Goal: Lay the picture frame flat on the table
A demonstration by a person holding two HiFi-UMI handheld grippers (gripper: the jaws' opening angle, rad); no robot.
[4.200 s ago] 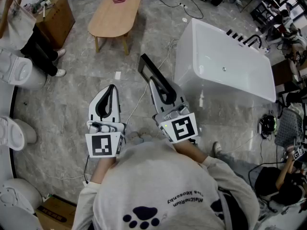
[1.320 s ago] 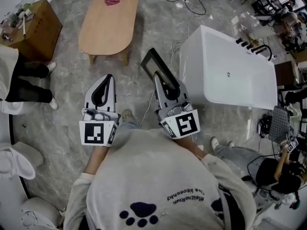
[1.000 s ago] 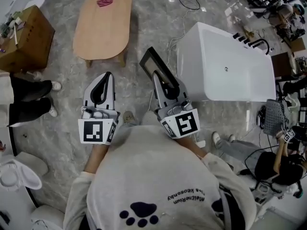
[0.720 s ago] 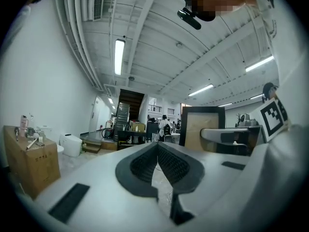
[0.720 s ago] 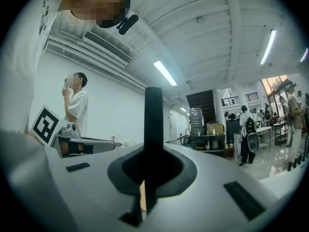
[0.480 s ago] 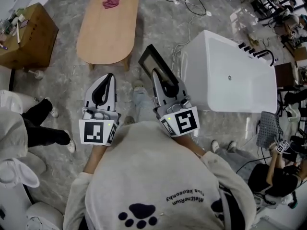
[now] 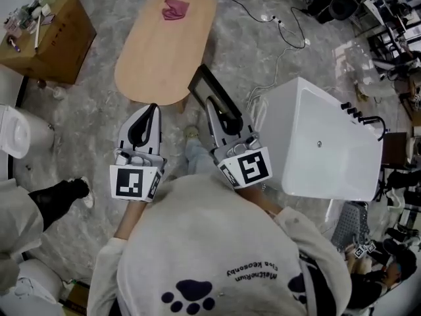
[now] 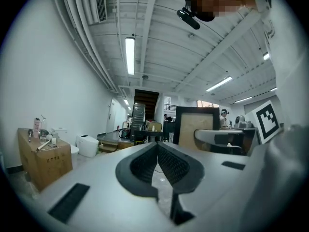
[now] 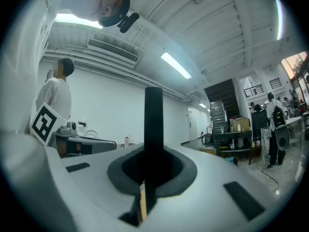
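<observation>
A black picture frame stands upright on edge in my right gripper, which is shut on its side. Seen edge-on in the right gripper view, the frame rises as a dark bar between the jaws. From the left gripper view the frame shows its tan backing off to the right. My left gripper is shut with nothing in it, its pads meeting. The wooden oval table lies just ahead of both grippers, its near end under their tips.
A pink cloth lies at the table's far end. A white bathtub stands at the right, a cardboard box at the left, a toilet beside it. Cables run over the marble floor. A person's shoe is at the left.
Both grippers, with the frame still held in the right one, have come forward towards the table; its near end now sits just past their tips. The bathtub has slid right and down in view.
</observation>
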